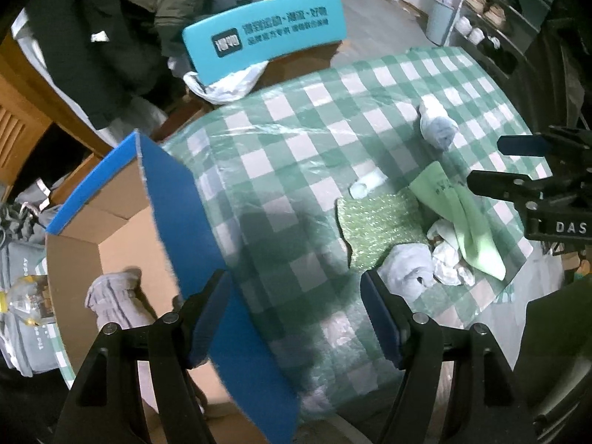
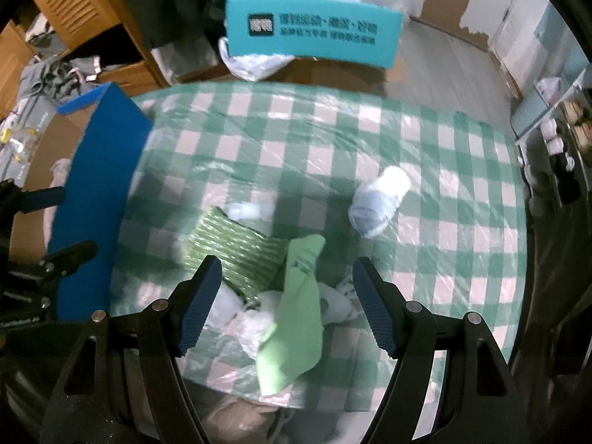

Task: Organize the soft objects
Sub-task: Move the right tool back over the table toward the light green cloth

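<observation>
Both grippers are being held wide open and empty; the green sock (image 2: 296, 307), lengthwise between the right gripper (image 2: 286, 305) fingers, is lying nearer it than the left gripper (image 1: 299, 318).

The table cloth (image 2: 333, 140) has green and white squares. One sock (image 2: 296, 314) is light green. The ribbed cloth (image 2: 236, 255) has green stripes. The rolled sock (image 2: 377, 203) is pale blue. The box flap (image 1: 207, 259) is blue.

Dim, bluish light; motion blur — fisheye-warped, dark corners.
</observation>
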The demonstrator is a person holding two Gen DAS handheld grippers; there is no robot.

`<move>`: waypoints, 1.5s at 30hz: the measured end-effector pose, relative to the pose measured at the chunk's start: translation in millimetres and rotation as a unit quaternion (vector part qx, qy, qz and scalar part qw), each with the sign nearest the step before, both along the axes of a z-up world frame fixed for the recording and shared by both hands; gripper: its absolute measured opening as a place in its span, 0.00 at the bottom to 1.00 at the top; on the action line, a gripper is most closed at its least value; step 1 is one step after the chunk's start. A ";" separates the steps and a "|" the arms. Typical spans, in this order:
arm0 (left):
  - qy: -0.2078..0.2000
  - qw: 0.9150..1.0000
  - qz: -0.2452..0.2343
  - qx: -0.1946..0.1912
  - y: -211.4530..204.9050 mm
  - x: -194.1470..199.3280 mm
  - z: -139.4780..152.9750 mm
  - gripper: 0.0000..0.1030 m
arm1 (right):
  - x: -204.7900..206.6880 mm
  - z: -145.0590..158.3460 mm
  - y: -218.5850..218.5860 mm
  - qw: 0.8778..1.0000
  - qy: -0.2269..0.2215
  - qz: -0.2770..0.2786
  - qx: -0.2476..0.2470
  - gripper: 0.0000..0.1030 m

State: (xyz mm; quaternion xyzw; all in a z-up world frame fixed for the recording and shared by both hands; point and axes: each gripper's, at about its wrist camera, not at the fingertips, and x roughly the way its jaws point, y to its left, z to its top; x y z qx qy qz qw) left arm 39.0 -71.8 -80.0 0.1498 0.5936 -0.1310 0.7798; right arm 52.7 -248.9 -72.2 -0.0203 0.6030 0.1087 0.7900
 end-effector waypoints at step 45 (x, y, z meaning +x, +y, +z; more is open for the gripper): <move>0.068 0.998 -0.017 -0.004 -35.9 24.3 -53.7 0.73 | 12.4 -80.1 -9.4 0.996 0.086 0.004 0.007 0.15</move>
